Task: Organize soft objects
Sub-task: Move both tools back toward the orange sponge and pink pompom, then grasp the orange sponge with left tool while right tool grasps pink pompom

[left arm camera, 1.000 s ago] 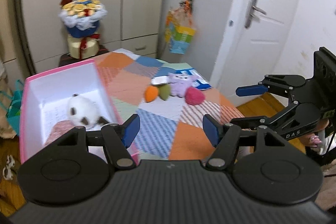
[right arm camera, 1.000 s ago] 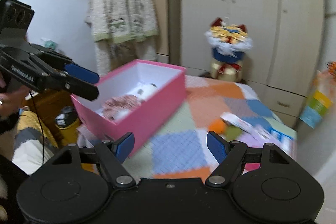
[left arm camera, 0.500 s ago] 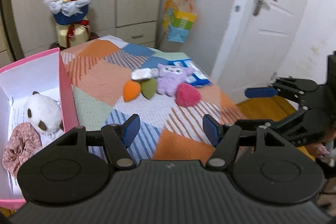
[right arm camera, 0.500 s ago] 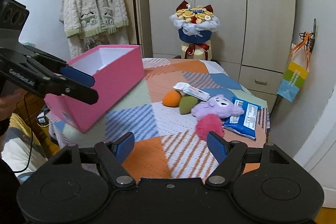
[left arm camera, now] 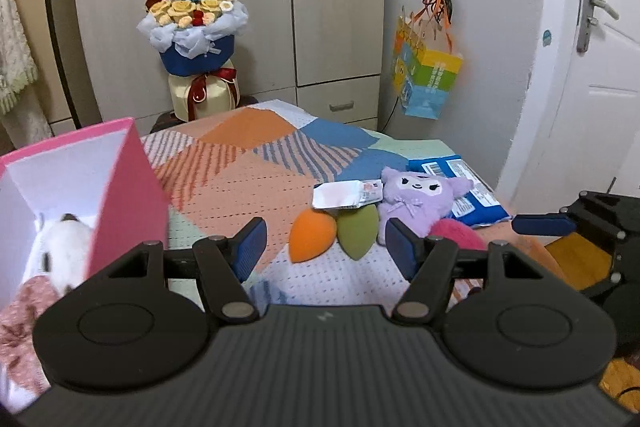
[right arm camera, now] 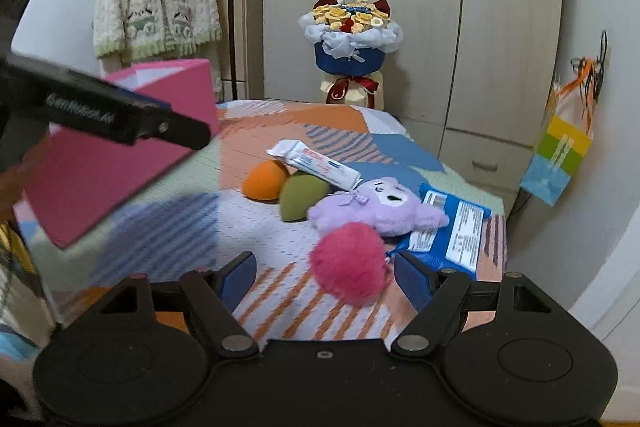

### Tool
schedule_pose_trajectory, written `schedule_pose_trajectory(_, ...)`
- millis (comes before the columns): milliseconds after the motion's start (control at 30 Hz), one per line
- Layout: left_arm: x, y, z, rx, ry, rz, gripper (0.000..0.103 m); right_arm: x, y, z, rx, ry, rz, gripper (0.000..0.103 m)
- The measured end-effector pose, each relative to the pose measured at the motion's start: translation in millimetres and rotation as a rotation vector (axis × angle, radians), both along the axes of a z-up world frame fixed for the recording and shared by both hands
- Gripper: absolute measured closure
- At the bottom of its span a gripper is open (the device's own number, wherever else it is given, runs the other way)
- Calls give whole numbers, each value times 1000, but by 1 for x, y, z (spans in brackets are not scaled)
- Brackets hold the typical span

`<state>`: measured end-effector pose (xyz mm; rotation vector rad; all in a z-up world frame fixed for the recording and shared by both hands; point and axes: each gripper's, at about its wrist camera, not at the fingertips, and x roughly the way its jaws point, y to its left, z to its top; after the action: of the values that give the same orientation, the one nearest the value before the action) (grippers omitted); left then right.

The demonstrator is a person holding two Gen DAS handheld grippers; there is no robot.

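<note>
Pink box [left arm camera: 124,195]: stands at the left edge of the patchwork cover [left arm camera: 248,163], open at the top, white inside.
Inside the box: a white plush with dark patches [left arm camera: 68,251] and, nearer the camera, a pinkish patterned fabric piece [left arm camera: 20,315]; both partly cut off by the box wall.
Left gripper [left arm camera: 322,243]: hovers above the cover with its jaws parted about halfway and nothing between the pads; the orange and green pieces lie beyond the gap.
Orange teardrop sponge [right arm camera: 266,181]: on the cover at the left of the cluster, touching the green one.
Green teardrop sponge [right arm camera: 302,199]: just right of the orange one, its tip under the tube's end.
White tube [right arm camera: 314,163]: lies slantwise across the tops of both sponges, reaching the purple plush.
Purple plush [right arm camera: 376,207]: lies on its back right of the sponges, one side resting on the blue packet.
Pink pompom [right arm camera: 348,263]: fluffy, in front of the purple plush and touching it.
Right gripper [right arm camera: 324,279]: jaws stand wide and hold nothing; the pompom sits just beyond the opening, toward the right pad, not pressed by either pad.
Blue packet [right arm camera: 452,227]: flat near the cover's right edge, label side up.
Behind: a wrapped bouquet [right arm camera: 350,39] stands before the wardrobe [right arm camera: 420,7]; a colourful paper bag [left arm camera: 428,75] hangs on the wall at right.
</note>
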<state>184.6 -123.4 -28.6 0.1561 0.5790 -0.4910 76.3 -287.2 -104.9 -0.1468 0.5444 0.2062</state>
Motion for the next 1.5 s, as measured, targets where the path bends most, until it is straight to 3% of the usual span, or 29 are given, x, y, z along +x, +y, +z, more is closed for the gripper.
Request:
schedule_pose_trajectory(133,16,-12,-18,36,-2,32,39,10,5,-7,-51,-9,11,23)
schedule_pose_trajectory(400,53,-21,-49,-4,86,121,41,29,-3,-16,31,18,-2,23)
schedule_pose_trajectory(567,68,-22,-61,-62,130,161,41,40,-8,-23,85,60,-11,23)
schedule_pose_trajectory(700,71,-19,-65,-120,123,198,41,43,-3,-26,63,65,-9,23)
schedule_pose_trajectory(900,71,-15,-71,-196,131,202,51,43,2,-31,39,68,-6,24)
schedule_pose_trajectory(1167,76,-11,-76,-251,167,221,52,47,-1,-36,57,81,-31,45)
schedule_pose_trajectory(1300,77,-9,-76,-270,179,219,55,44,0,-35,65,73,-41,49)
schedule_pose_trajectory(1333,75,-9,-75,-275,175,213,65,43,0,-35,68,71,-42,49)
schedule_pose_trajectory(1367,73,-8,-75,-279,176,221,66,43,1,-35,72,71,-43,49)
schedule_pose_trajectory(1500,66,-2,-74,-323,197,226,68,39,2,-36,80,67,-50,49)
